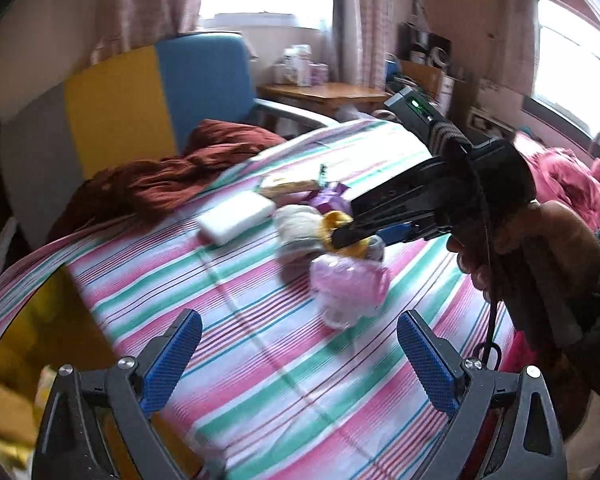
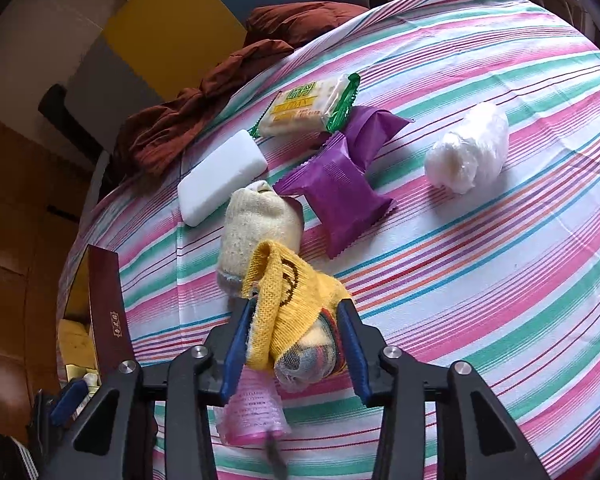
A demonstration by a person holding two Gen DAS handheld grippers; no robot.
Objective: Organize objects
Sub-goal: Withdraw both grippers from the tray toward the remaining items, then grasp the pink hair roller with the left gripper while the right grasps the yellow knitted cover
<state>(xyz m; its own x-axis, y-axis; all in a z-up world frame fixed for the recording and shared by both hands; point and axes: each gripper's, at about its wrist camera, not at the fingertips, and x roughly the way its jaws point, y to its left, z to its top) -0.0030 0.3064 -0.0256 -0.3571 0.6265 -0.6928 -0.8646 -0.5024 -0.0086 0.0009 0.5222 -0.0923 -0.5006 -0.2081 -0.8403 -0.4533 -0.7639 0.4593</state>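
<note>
Two blue pads of the right gripper [image 2: 296, 344] are pressed in on a yellow knitted sock [image 2: 288, 300], which is bundled with a striped roll at its lower end; the soft knit bulges between the jaws. It sits low over the striped bedsheet [image 2: 480, 280], hard against a cream knitted sock [image 2: 256, 228] and just above a pink plastic-wrapped pack [image 2: 252, 412]. The left gripper [image 1: 300, 364] hangs spread wide over bare sheet with nothing between its pads, near the pink pack [image 1: 348, 284].

I would judge the yellow sock light, limp and compressible: it will not slip from ribbed pads, but a loose cuff could trail and drag its cream neighbour along. Holding it across the thick middle of the bundle, as now, looks sounder than pinching a single layer of knit.

Further out lie a white bar [image 2: 220, 176], two purple foil packets [image 2: 340, 192], a green-edged wrapped packet [image 2: 308, 108] and a crumpled clear bag [image 2: 468, 148]. The foil and film look slick and crinkly, better taken by the flat sides.

A black smiley face is worked into the yellow knit. The green-edged packet carries yellow panels of print too small to make out. At the bed's edge stands a dark red box [image 2: 104, 312] with small gold characters I cannot read.
</note>
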